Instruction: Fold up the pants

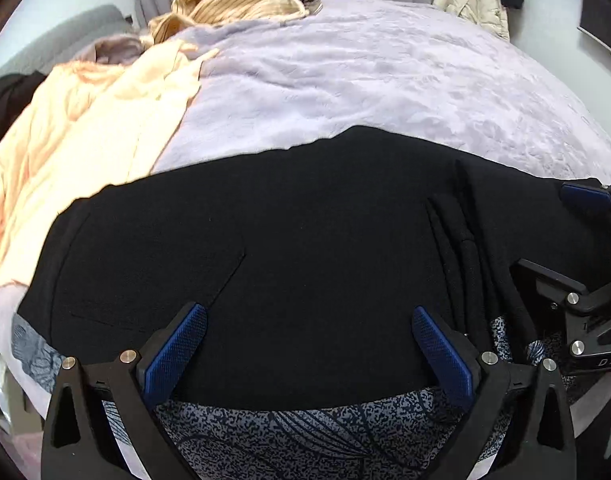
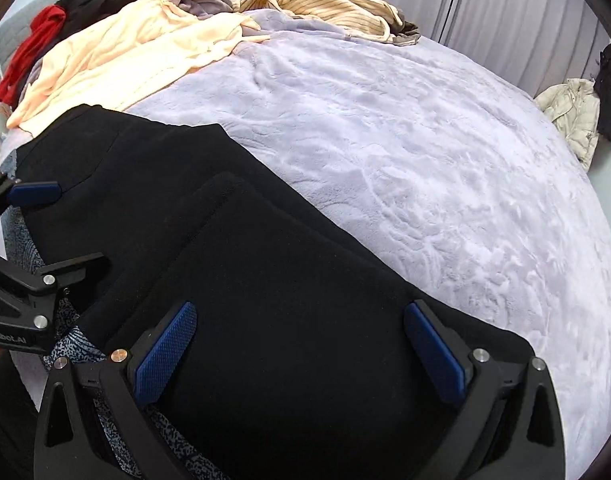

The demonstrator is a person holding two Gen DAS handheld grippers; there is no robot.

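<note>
The black pants (image 1: 289,248) lie spread across the lower half of both frames on the lavender blanket (image 1: 385,80) of the bed, with a folded layer visible in the lower centre of the right wrist view. The left tool (image 1: 309,340) is wide open above the fabric, gripping nothing. The right tool (image 2: 301,340) is likewise wide open and empty. A peach garment (image 2: 125,64) lies at upper left.
</note>
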